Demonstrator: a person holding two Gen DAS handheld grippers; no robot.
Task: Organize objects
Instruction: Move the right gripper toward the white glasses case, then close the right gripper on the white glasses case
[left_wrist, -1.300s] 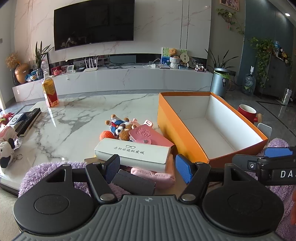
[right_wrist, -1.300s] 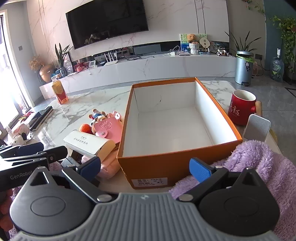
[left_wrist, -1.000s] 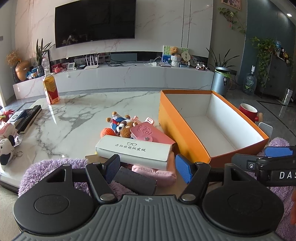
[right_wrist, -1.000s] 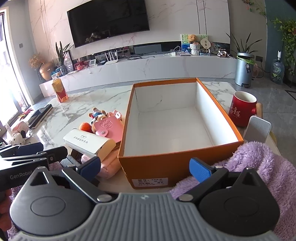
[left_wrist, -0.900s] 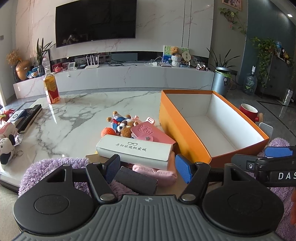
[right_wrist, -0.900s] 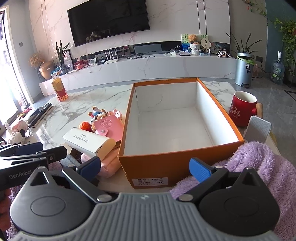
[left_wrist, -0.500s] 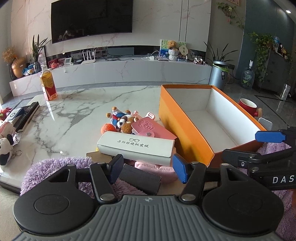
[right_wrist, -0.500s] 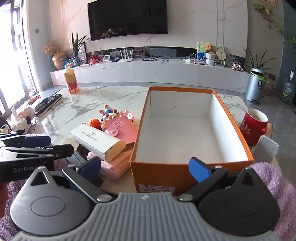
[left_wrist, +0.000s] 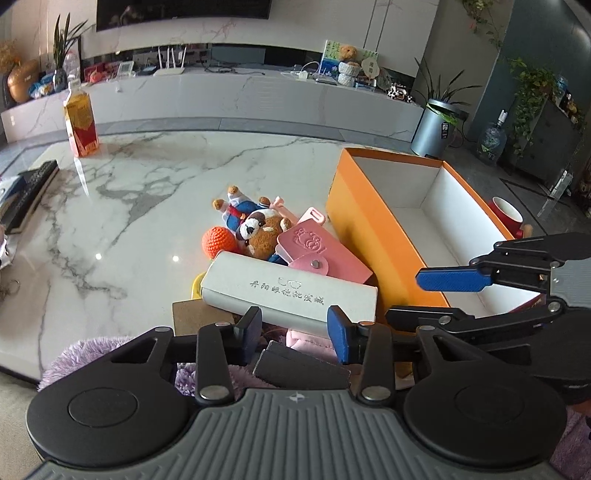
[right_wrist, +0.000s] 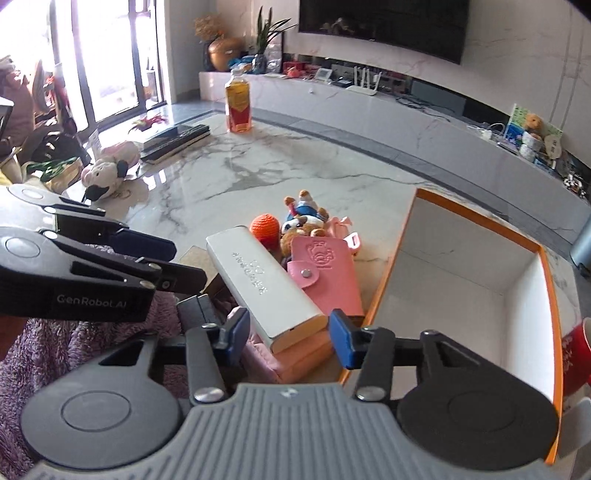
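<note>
At 12 o'clock from the left gripper, the white case lies crosswise on the pile, left of the orange box. The right gripper faces its short end, long axis toward 11 o'clock. Both jaws are half-wide and closing, nothing pressed yet.

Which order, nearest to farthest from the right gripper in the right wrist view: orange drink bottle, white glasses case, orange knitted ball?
From the right gripper, whose fingers are closing:
1. White glasses case, its near end just ahead, between the fingers.
2. Orange knitted ball, beyond the case's far end.
3. Orange drink bottle, upright at the table's far edge.
</note>
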